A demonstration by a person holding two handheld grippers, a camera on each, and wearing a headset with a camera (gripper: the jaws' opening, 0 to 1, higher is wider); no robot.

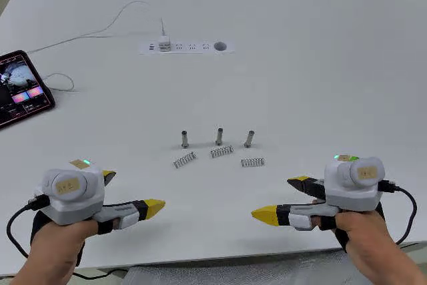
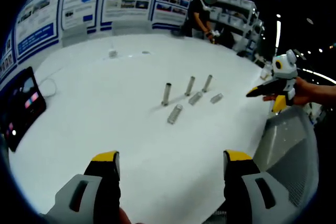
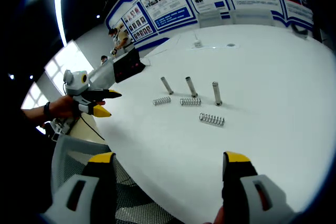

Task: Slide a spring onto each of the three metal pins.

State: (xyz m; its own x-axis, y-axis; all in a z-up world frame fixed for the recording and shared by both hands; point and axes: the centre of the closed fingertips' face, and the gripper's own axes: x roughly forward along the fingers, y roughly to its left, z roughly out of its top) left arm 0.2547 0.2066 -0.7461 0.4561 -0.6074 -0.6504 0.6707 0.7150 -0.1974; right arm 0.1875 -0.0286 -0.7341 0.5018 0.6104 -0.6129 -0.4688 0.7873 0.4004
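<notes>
Metal on white: 3 pins upright in a row at mid-table, all bare, with 3 springs lying flat just in front, 1 near each base. Flanking at the near edge, left gripper and right gripper, jaws spread wide, both empty, well apart from the parts. Judged to be the opening step, no spring fitted yet. Next, probably: reaching in, pinching 1 spring across its coils, tipping it upright, lining its bore over a pin top. Beyond, a power strip and a tablet.
</notes>
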